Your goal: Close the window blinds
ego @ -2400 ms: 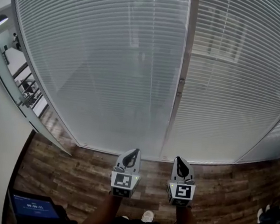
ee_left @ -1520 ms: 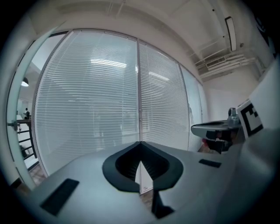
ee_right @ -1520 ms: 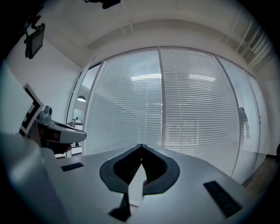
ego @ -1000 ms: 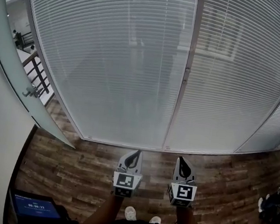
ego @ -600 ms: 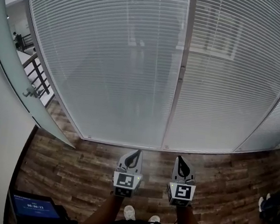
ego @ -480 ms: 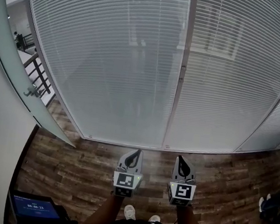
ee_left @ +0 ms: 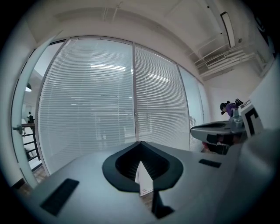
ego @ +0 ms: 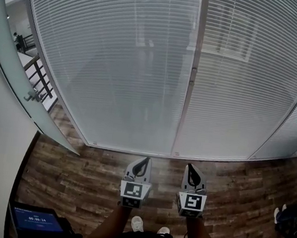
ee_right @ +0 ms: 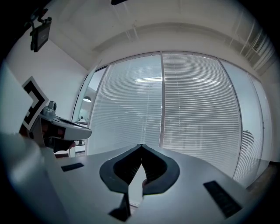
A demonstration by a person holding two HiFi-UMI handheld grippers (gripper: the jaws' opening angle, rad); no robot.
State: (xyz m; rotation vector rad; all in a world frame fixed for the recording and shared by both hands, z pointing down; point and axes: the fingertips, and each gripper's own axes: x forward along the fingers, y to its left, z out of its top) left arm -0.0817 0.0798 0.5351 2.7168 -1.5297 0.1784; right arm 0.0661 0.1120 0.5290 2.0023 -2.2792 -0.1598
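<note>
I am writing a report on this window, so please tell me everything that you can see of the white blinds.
The white horizontal-slat window blinds hang fully lowered, down to the brown wooden plank floor. A grey vertical post divides the two wide panels in front. Dim shapes show through the thin slats, so they do not look fully shut. Nothing touches them.

Blinds (ego: 118, 59) cut off above; screen (ego: 38, 219) print (tiny) unreadable.
</note>
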